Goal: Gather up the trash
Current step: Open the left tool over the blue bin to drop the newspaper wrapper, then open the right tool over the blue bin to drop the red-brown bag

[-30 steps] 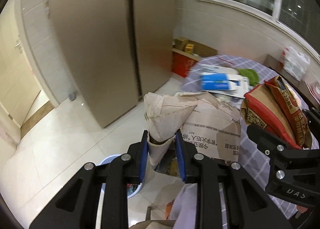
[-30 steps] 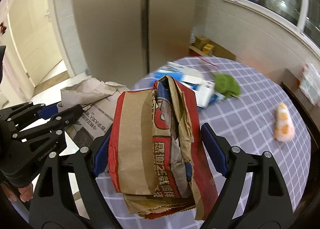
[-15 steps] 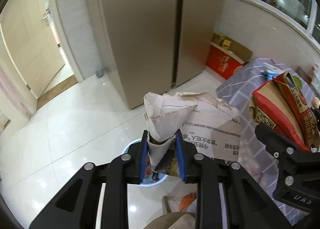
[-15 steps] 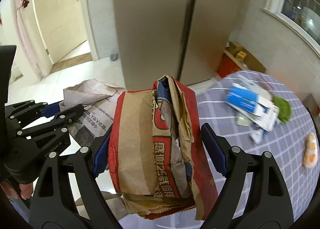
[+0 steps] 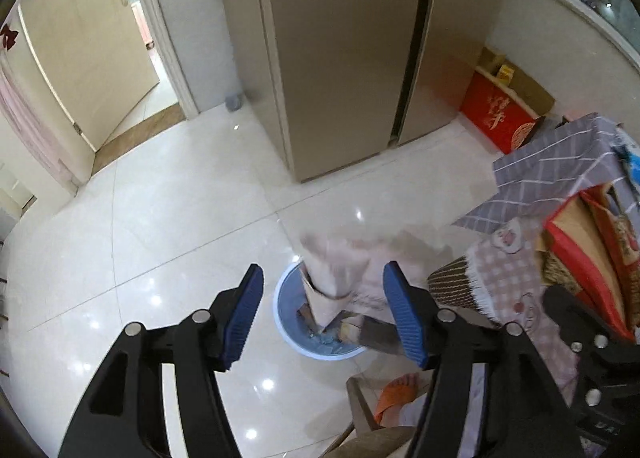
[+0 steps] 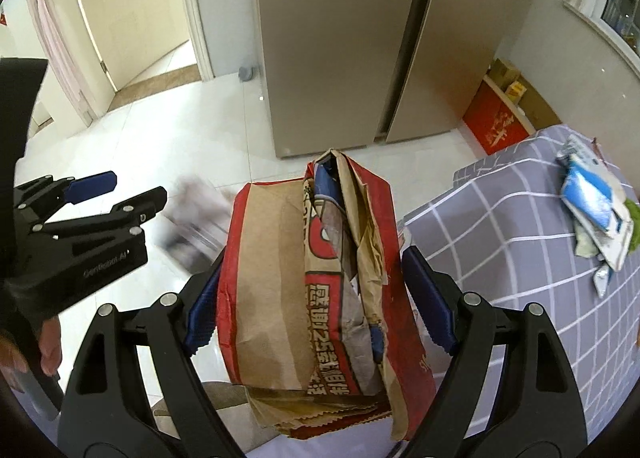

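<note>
**Paper drops at the bin, red bag still in your grip**

Your right gripper clamps the red and brown paper bag. Your left gripper is opening, its pads clear of the blurred crumpled paper, which sits between them at the blue bin. Beyond stand the checked tablecloth and the fridge.

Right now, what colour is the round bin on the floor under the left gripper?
Light blue with a white rim: the round plastic bin shows best in the left wrist view.
</note>
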A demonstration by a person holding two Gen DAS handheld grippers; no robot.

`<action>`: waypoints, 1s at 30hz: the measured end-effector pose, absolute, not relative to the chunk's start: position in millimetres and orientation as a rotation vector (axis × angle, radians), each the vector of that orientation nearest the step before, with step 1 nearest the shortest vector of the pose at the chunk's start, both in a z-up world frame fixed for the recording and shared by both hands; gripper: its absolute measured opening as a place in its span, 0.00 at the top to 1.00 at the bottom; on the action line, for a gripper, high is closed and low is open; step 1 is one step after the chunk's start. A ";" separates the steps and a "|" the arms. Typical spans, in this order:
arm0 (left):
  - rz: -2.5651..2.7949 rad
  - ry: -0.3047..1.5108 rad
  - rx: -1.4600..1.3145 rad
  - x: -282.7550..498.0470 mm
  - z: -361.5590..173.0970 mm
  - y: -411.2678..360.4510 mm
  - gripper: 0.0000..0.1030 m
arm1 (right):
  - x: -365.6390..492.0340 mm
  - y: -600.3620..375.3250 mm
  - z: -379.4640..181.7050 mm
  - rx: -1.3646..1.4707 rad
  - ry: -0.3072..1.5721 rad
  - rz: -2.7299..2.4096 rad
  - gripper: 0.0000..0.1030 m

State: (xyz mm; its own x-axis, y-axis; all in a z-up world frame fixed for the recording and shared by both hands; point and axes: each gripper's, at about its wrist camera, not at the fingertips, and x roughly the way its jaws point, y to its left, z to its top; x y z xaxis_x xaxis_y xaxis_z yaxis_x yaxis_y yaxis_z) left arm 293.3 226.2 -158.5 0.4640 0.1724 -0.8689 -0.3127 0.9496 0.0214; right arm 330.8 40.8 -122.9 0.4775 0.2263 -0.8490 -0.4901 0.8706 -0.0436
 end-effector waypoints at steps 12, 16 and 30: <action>0.323 1.148 -0.204 270.1 -197.4 259.9 0.39 | 337.2 74.5 -165.2 -0.346 1.093 0.474 0.21; 0.348 1.141 -0.224 255.2 -194.7 269.9 0.38 | 334.5 89.1 -168.3 -0.345 1.098 0.519 0.20; 0.451 1.125 -0.278 216.9 -190.1 286.8 0.34 | 327.7 98.6 -181.1 -0.318 1.107 0.580 0.17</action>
State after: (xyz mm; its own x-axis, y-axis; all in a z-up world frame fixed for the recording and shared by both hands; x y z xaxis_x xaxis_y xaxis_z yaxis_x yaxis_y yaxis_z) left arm 216.9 286.8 -190.1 0.3555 0.2067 -0.9115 -0.4808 0.8768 0.0113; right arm 327.7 98.6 -181.1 0.3212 0.2789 -0.9050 -0.5848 0.8101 0.0420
